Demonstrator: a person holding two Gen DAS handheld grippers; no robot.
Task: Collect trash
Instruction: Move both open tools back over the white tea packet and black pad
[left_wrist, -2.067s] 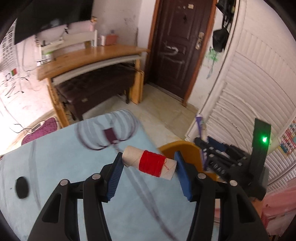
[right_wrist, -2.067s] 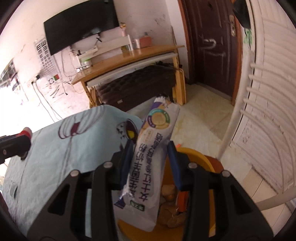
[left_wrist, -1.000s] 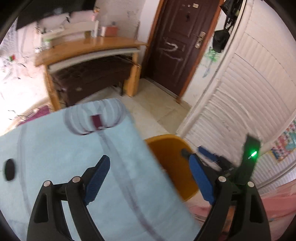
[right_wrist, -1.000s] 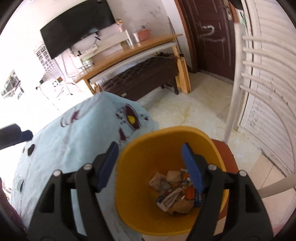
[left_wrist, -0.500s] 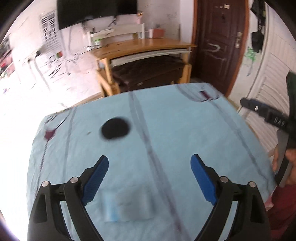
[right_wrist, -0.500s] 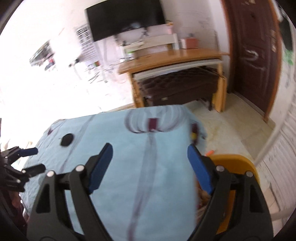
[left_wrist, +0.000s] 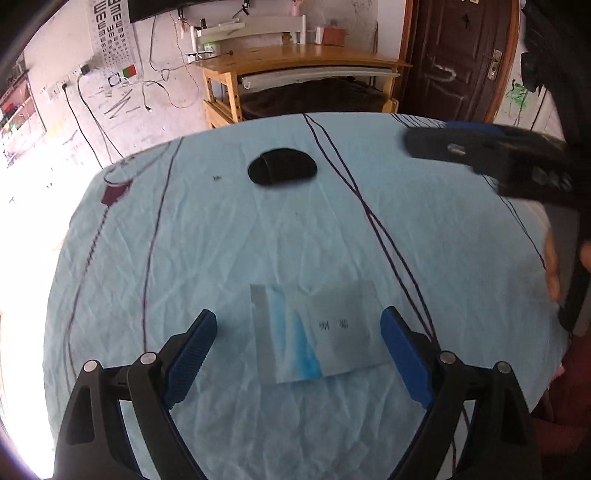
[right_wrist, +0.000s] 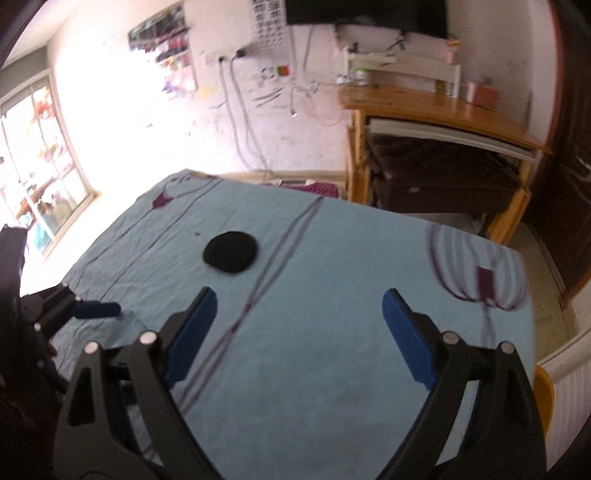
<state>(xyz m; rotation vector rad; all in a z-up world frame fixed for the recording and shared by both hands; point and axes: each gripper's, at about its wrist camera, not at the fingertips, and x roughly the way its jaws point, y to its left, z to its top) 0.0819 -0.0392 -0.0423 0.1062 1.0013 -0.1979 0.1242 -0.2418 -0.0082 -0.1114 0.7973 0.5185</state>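
Both loads are gone now, the red-thread spool and the snack bag dropped in the yellow bin (right_wrist: 543, 391), and both tools have swung back over the blue tablecloth (left_wrist: 229, 236). The left gripper (left_wrist: 299, 354), jaws wide and empty, lines up on the flat white-and-blue packet (left_wrist: 317, 332); the right gripper (right_wrist: 299, 332), equally open, faces the black pad (right_wrist: 229, 252).

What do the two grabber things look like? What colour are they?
Both look alike. The left gripper and the right gripper each have a black plastic frame shaped like a wide fork, silver round bolts on the arms, and two flat bright-blue fingertips with ridged faces. No cables or sleeves show.
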